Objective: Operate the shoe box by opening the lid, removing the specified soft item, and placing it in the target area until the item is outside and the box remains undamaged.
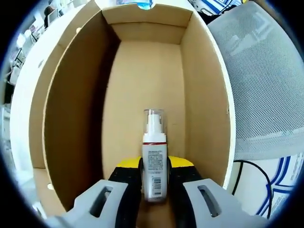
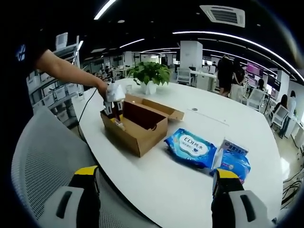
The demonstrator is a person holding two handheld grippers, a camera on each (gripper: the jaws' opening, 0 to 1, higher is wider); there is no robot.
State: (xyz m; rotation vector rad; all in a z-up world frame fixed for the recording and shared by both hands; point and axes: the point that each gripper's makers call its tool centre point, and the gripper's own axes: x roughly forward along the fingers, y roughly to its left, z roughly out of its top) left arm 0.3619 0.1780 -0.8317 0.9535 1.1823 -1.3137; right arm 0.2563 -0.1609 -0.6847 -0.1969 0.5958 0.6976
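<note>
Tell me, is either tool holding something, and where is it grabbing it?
The left tool pinches the spray bottle around its lower body, inside the open box. The right tool is open, holding nothing.

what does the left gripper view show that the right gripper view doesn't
Left gripper view: the small white spray bottle with a clear cap close up, clamped between the left gripper fingers, over the box's bare floor.

Right gripper view: the wide-open right gripper, blue wet-wipe packs, a potted green plant and the white round table.

Both: the open brown cardboard shoe box.
</note>
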